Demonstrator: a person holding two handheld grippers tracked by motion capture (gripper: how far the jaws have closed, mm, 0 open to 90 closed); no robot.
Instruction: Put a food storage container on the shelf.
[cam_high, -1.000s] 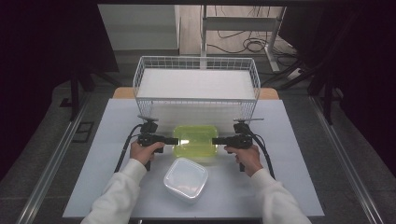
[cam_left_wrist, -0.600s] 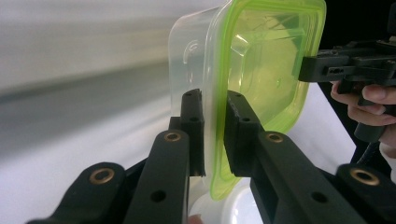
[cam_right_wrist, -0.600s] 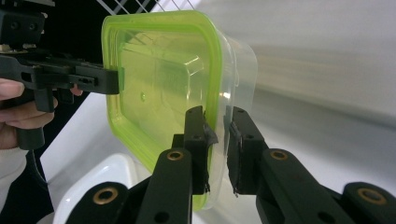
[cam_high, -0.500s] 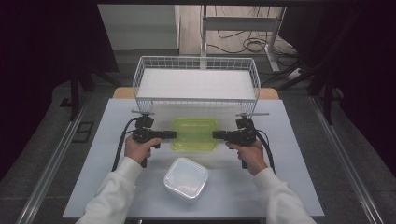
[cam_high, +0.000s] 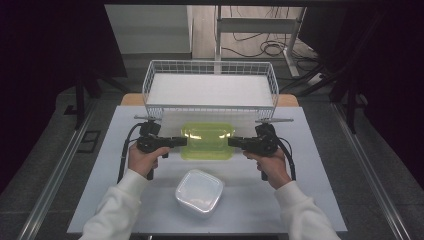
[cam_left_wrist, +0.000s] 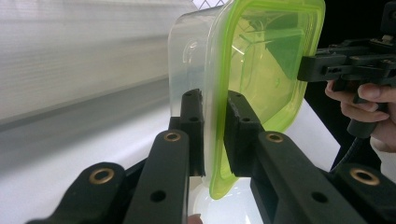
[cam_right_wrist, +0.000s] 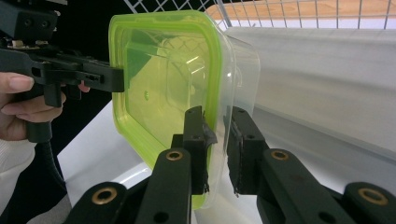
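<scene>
Table (cam_high: 100, 200): pale top, both tools working over its middle. Wire basket (cam_high: 209, 90) sits beyond both tools at the far edge, white liner inside. Green-lidded container (cam_high: 207, 141) hangs between the two tools, just short of the basket, clear of the table, roughly level. Clear body, lime green lid on top. Second container, clear with white lid (cam_high: 199, 192), rests on the table nearer the person than both tools, between the forearms, nothing touching it.

Left tool (cam_high: 181, 141): pinching the container's left rim, one pad on the lid side, one on the clear wall; left gripper view shows the rim (cam_left_wrist: 215, 121) squeezed between the pads. Right tool (cam_high: 234, 142): same on the opposite rim; right gripper view shows its pads clamped over the lid edge and wall (cam_right_wrist: 215, 126). Tools face each other, container spanning the gap.
</scene>
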